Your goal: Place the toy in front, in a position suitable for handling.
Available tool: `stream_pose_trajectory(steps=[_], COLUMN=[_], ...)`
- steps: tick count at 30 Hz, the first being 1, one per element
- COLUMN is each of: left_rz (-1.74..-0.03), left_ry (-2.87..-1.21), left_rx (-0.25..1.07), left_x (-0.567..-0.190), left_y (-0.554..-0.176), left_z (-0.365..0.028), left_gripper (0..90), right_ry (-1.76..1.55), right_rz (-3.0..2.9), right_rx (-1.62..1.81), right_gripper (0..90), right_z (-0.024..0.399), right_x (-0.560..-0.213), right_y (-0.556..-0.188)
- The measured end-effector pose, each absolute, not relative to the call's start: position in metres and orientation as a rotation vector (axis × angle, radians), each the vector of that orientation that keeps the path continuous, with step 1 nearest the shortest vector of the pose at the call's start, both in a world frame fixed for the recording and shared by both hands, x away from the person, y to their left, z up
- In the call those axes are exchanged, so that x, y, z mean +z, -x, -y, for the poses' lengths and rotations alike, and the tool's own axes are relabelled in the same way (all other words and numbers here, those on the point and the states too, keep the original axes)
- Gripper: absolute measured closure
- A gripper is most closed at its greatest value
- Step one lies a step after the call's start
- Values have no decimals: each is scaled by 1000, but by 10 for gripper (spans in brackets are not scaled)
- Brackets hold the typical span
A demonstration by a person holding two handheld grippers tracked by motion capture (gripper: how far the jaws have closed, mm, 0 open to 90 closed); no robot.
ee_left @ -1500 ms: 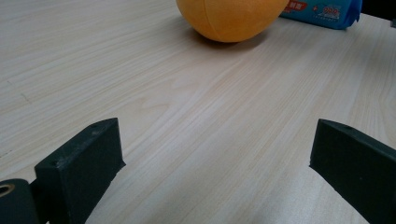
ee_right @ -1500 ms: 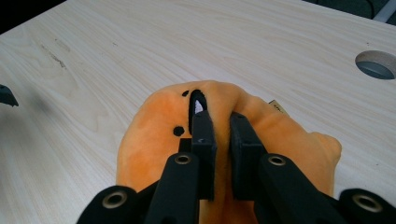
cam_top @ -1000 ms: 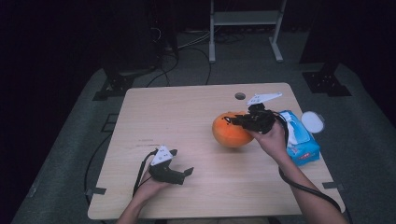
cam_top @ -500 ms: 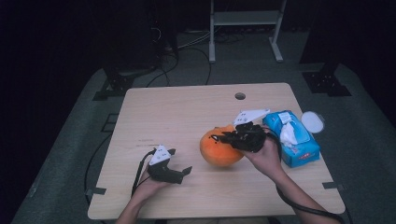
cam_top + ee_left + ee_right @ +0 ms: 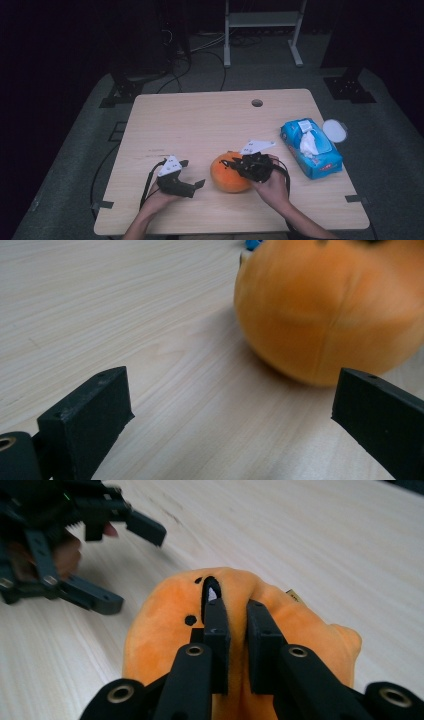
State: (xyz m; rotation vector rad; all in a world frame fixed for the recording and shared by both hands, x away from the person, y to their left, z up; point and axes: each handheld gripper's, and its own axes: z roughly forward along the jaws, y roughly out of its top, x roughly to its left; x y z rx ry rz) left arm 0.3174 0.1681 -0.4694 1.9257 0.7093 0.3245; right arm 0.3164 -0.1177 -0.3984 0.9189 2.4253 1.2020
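An orange plush toy (image 5: 226, 176) rests on the wooden table (image 5: 200, 120) near its front edge. My right gripper (image 5: 235, 165) is shut on a fold of fabric at the plush's top (image 5: 160, 635), pinched between its jaws (image 5: 235, 615). Those jaws have just eased open a little, and the fold still sits between them. My left gripper (image 5: 194, 173) rests on the table just left of the plush, open, with nothing between its fingers. In the left gripper view the plush (image 5: 325, 310) lies ahead and to the right of the open gripper (image 5: 230, 390).
A blue pack of wet wipes (image 5: 311, 147) lies to the right of the plush. A white round lid (image 5: 335, 130) sits by the table's right edge. A cable hole (image 5: 257, 103) is at the back of the table. My left gripper (image 5: 130, 566) appears close by in the right gripper view.
My right gripper has carried the plush left and toward the front edge, lower, ending next to the left gripper. The left gripper has stayed in place.
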Motion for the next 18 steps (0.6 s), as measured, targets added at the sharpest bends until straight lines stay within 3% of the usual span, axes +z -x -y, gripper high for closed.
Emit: stream_pose_trajectory(steps=[7, 18], left_rz=[-677, -661], left_ry=[-1934, -1941], left_rx=[302, 290], left_x=[-469, -470], left_y=[-316, -315], left_z=[-165, -163], left_gripper=[20, 20], right_ry=[-942, -931], right_rz=[-2396, -2400], right_rx=[1257, 1323], right_gripper=[703, 458], right_z=[122, 139], right_x=[-407, -391], right_y=[-309, -307])
